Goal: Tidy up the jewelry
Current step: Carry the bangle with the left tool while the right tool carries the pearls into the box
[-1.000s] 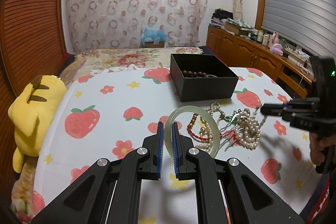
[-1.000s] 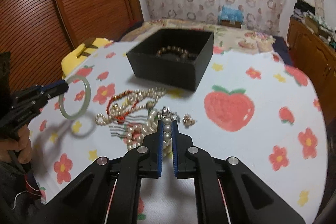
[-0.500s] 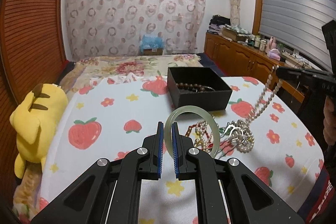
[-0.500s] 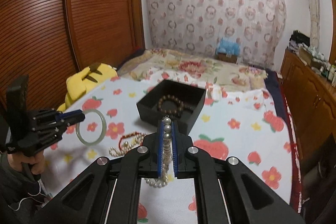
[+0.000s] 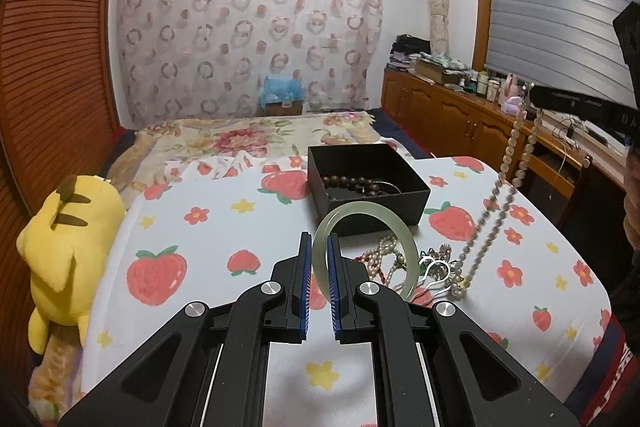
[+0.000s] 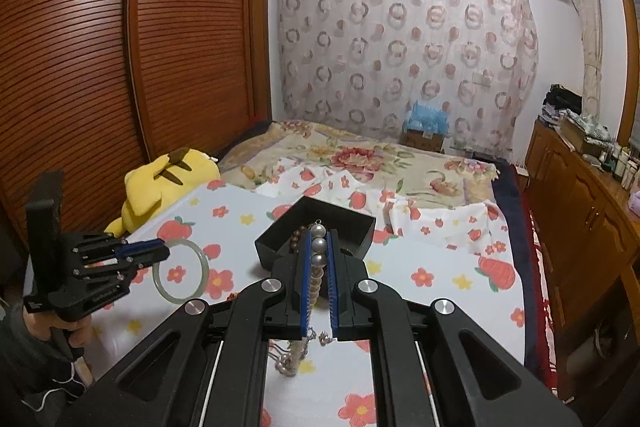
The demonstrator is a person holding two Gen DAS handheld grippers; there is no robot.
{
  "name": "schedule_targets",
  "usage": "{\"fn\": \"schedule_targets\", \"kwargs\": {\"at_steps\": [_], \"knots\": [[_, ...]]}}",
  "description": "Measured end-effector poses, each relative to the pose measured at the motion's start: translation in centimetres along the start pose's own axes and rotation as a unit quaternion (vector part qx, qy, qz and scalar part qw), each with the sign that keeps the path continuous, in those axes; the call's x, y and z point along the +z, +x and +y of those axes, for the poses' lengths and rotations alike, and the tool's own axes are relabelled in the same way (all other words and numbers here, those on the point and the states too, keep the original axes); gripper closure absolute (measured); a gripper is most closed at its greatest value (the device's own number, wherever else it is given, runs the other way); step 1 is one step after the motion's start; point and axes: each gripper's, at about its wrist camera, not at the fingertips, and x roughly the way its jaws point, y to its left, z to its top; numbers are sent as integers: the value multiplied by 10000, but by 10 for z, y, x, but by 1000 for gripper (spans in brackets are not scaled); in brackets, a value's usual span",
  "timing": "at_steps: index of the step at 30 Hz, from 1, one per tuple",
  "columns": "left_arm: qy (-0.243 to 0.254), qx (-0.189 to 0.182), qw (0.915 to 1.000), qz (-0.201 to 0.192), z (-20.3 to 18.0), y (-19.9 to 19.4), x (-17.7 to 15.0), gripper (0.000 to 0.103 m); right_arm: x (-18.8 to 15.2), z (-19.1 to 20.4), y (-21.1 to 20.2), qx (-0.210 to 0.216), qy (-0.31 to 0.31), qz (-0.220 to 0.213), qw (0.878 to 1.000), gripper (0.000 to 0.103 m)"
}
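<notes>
A bed covered with a white strawberry-and-flower sheet [image 5: 248, 227] carries everything. At its left edge, against a slatted wooden wardrobe [image 6: 120, 47], lies a yellow plush toy [image 5: 68, 247] with brown-tipped ears.

The left gripper [image 5: 318, 275] is raised above the near middle of the bed, its blue-padded jaws pinching the rim of a pale green jade bangle [image 5: 366, 251]. The bangle stands clear of the sheet, its ring extending forward and to the right of the jaws. In the right wrist view the same bangle [image 6: 180, 271] hangs out from the left gripper's tip [image 6: 162, 251], with a person's hand [image 6: 60, 331] on the handle below.

Behind the bangle, toward the middle of the bed, sits an open black box [image 5: 366, 183] with a strand of dark brown wooden beads [image 5: 352, 183] inside.

Just in front of the box, on the sheet, is a tangled heap of jewelry [image 5: 424, 267]: pearl strands, a red piece and silver-toned items.

The right gripper [image 6: 319, 279] is lifted high, its jaws closed on a pearl necklace [image 6: 318, 259]. In the left wrist view the necklace [image 5: 504, 195] trails down from the gripper [image 5: 532, 99] at the right edge of the bed, its lower end reaching the heap.

A wooden cabinet [image 6: 580, 215] runs along the wall right of the bed.
</notes>
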Motion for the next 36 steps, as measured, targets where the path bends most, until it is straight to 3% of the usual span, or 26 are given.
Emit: {"fn": "schedule_targets", "kwargs": {"at_steps": [16,36], "knots": [[118,-141,9997,128,-2,31,14,96,20,-3,5,52,-59,-151,9999,94],[144,-248,9995,164,4,68,58,96,83,-21,31,70,-262,-349,9990,94]]}}
